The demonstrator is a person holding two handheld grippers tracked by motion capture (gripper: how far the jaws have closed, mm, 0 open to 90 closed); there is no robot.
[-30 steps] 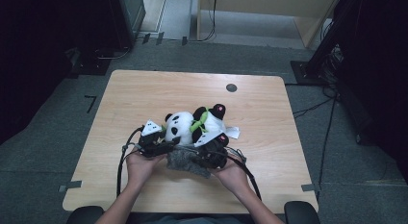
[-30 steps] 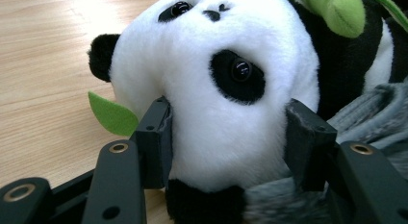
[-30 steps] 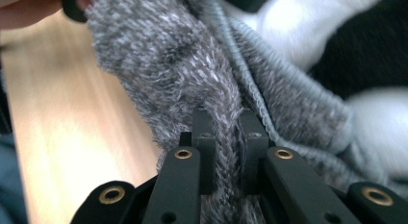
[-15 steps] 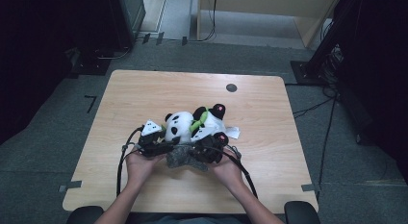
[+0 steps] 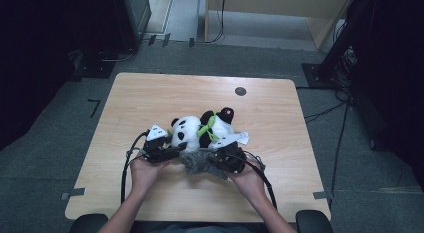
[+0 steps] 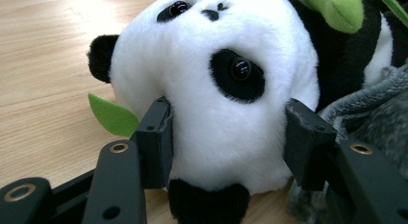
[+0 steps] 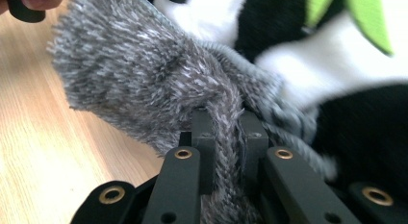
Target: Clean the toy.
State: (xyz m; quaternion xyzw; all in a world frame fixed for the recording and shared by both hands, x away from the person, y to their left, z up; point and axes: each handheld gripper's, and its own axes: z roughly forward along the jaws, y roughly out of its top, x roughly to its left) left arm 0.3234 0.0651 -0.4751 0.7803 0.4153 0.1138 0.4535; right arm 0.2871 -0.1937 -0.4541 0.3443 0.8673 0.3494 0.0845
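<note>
Two grippers at a panda toy and a grey fuzzy cloth, near the person's edge of the wooden table [image 5: 150, 98].

The panda toy [image 5: 187, 133] lies on the table near the middle, a little toward the person, with a green leaf [image 6: 113, 116] beside its head; the left gripper [image 5: 159, 149] has its jaws spread wide on both sides of the white head, and the pads [image 6: 156, 137] touch the fur at each side; I cannot tell if they press it; the right gripper [image 5: 227, 159] has its jaws closed on a fold of the grey fuzzy cloth [image 7: 144, 75]; this cloth lies just in front of the panda, touching its body, between the two grippers; a small dark round spot [image 5: 240, 91] is on the far part of the table, well apart from the toy.
</note>
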